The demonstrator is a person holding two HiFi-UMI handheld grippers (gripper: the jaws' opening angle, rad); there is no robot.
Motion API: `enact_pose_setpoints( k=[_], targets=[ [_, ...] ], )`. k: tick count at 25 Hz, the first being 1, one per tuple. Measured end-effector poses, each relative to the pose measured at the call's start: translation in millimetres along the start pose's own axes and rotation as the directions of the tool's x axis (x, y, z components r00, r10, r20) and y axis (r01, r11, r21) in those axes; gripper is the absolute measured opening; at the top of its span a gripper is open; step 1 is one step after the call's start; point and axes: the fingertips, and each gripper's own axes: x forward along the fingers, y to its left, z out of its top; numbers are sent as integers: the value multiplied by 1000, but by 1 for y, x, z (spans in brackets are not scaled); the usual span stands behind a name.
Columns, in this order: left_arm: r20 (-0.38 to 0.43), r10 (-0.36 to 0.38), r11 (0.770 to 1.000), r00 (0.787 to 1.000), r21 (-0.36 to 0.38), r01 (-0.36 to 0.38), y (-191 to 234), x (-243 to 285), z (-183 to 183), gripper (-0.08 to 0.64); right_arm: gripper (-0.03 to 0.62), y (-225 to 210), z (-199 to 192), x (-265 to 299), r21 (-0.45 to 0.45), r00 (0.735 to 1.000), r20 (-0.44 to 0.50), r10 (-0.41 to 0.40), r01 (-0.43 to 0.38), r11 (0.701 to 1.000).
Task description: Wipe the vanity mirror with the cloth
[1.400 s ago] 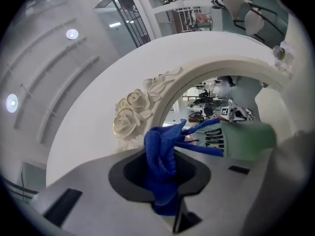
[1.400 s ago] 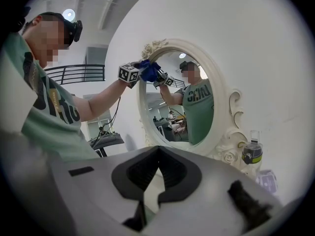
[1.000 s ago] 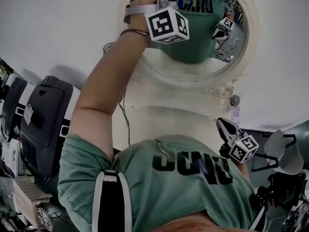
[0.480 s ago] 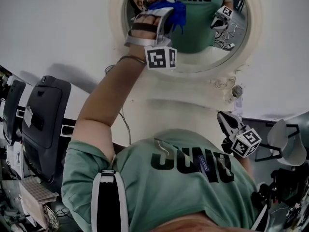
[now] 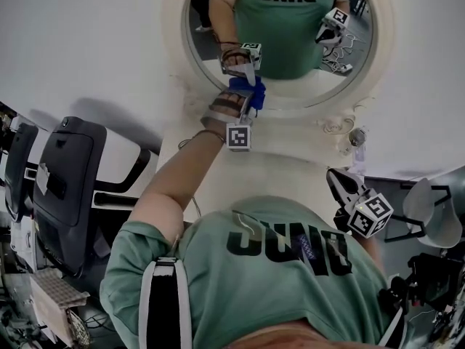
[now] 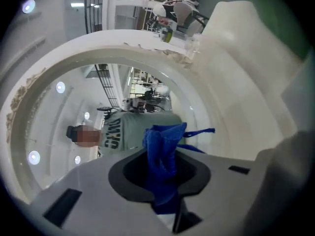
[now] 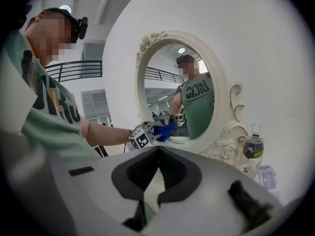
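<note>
The vanity mirror [image 5: 290, 20] is round, in a cream carved frame [image 5: 174, 42] on the white wall. My left gripper [image 5: 247, 102] is shut on a bunched blue cloth [image 5: 253, 91] and holds it against the glass at the mirror's lower edge. In the left gripper view the cloth [image 6: 162, 151] stands up between the jaws of the left gripper [image 6: 165, 146], with the glass [image 6: 59, 132] right behind it. The right gripper view shows the mirror [image 7: 172, 92] and the cloth [image 7: 164, 130] from the side. My right gripper [image 5: 336, 187] hangs low at the right, shut and empty, also seen as the right gripper [image 7: 158, 151].
A small bottle with a green band [image 7: 253, 146] stands beside the frame's rose ornament [image 7: 228, 153] on the white vanity top [image 5: 290, 173]. A black chair [image 5: 65, 173] is at the left. A white rounded seat [image 5: 429, 227] is at the right.
My left gripper has carried the blue cloth down the glass, from the mirror's upper part to its lower edge. The right gripper has barely moved.
</note>
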Motion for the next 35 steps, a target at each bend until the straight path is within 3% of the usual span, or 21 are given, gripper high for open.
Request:
enact_pose_setpoints(
  k=[4,7,10,13,15,17,18,21,23,25,28,35],
  targets=[
    [-34,-102,995,994,-4,102,-47,5,-15,83,8,-2,-1,-2,5,1000,-5,-13,13,1000],
    [-40,-111,993,993,-39,109,-48,7,-16,83,8,-5,-2,-4,15,1000,6,-19,19,1000],
    [-47,-168,984,985,-75,164,-51,10,-16,83,8,-3,3,-1,3,1000,16,-12,12,1000],
    [-47,-213,976,976,-56,211,-45,3,-8,84,8,1,6,0,-13,1000,15,-4,4,1000],
    [0,-132,990,991,-47,132,-4,-12,9,86,8,-1,4,-2,-10,1000,14,-11,11,1000],
    [57,15,996,998,-92,-9,72,-33,28,87,8,-4,4,-4,0,1000,15,-19,19,1000],
    [81,98,988,992,-124,-87,119,-45,37,87,8,-5,5,-4,3,1000,17,-20,20,1000],
    [119,323,932,939,-214,-294,262,-86,53,87,8,-3,8,0,-8,1000,27,-7,8,1000],
    [121,422,887,899,-261,-381,345,-114,57,87,8,0,10,4,-19,999,33,6,-6,1000],
    [105,473,859,875,-277,-431,400,-126,55,87,8,2,10,5,-21,999,41,13,-12,1000],
    [53,492,854,869,-223,-470,434,-118,48,87,8,-1,9,3,-4,999,52,4,-4,1000],
    [-31,494,853,869,-177,-491,445,-92,41,89,8,-7,9,0,10,998,67,-7,6,1000]
  ],
)
